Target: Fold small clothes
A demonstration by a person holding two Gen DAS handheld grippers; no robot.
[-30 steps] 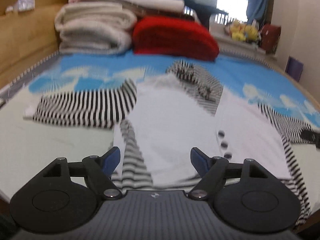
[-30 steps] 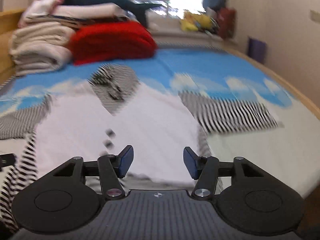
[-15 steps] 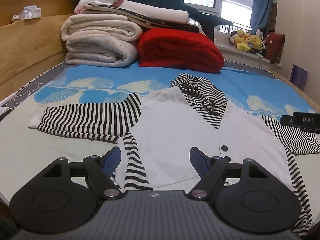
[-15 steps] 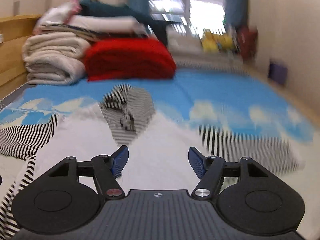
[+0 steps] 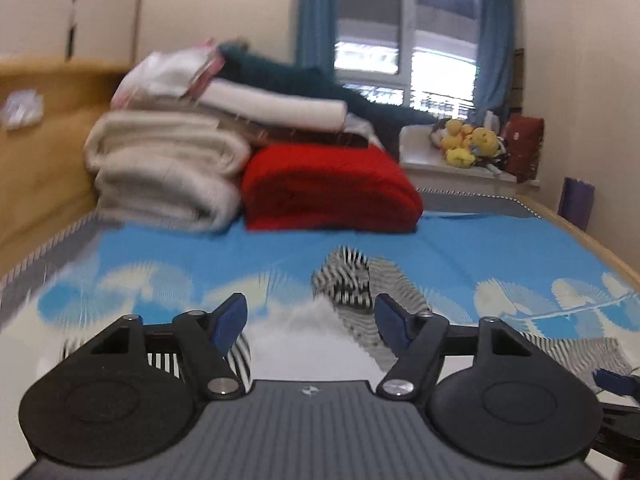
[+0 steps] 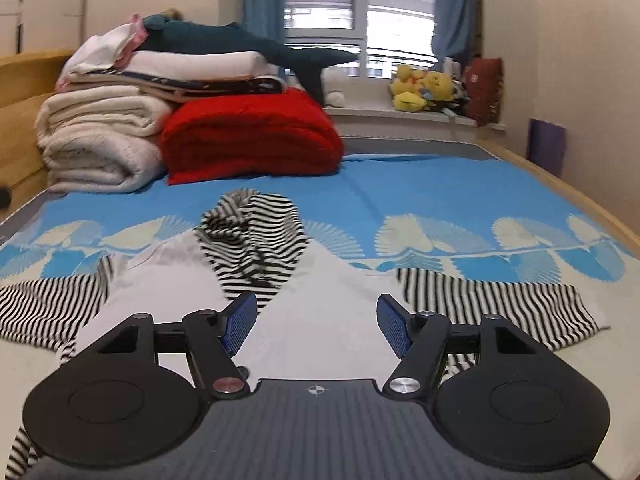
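Left view change: we now see more wall and window (image 5: 404,36) and less of the garment than half a second back; the picture is smeared, where the previous one was sharp
Right view change: our view has sharpened, and the right striped sleeve (image 6: 492,304) that was blurred shows crisp lines
Left gripper (image 5: 310,320): our blue-padded jaws have just been closing a little yet stand well apart, with nothing between them; they hang above the garment's upper part
Right gripper (image 6: 316,320): our jaws have just been opening and stand wide, empty, above the white chest panel
Garment: the small white top with black-and-white striped sleeves and hood (image 6: 320,320) lies flat, front up, on the blue and cream patterned bed cover (image 6: 440,184), its sleeves spread to either side and its striped hood (image 6: 252,236) bunched at the neck (in the left view only the hood (image 5: 352,280) and part of the body show, blurred)
Left sleeve: the striped left sleeve (image 6: 44,304) lies out toward the bed's left edge
Containers: we see none; the nearest to one is the pile at the head of the bed
Pile: cream folded blankets (image 6: 100,140) just beside a red folded blanket (image 6: 252,136), with a dark teal plush shark (image 6: 240,40) on top
Sill: yellow plush toys (image 6: 424,86) sit on the windowsill
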